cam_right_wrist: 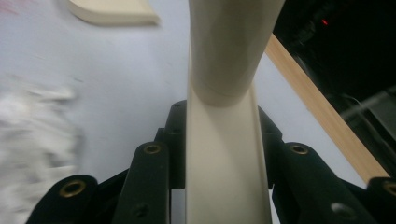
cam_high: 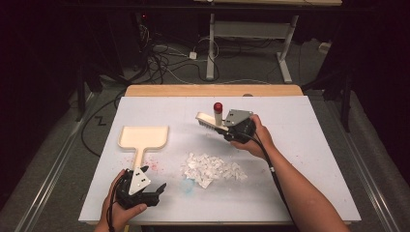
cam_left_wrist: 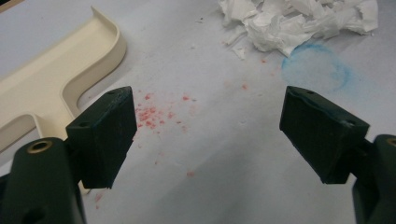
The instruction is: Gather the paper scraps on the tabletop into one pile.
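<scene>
Right gripper (cam_high: 227, 130) is clamping the brush (cam_high: 211, 123) by its handle, jaws closed tight on the cream shaft, holding it off the surface (cam_high: 300, 145) behind the paper scraps (cam_high: 212, 169). Left gripper (cam_high: 153, 192) is hovering with jaws wide apart and nothing between them, near the dustpan (cam_high: 143, 137) handle.

Step in hand looks like getting set to sweep: brush is picked, dustpan not yet. Next move likely needs the left gripper closing on the dustpan handle and setting its lip beside the scraps, brush coming down behind the pile.

Red-capped bottle (cam_high: 218, 110) is standing just behind the brush, a knock risk. Red specks (cam_left_wrist: 154, 114) and a blue smudge (cam_left_wrist: 317, 70) are marking the surface.
</scene>
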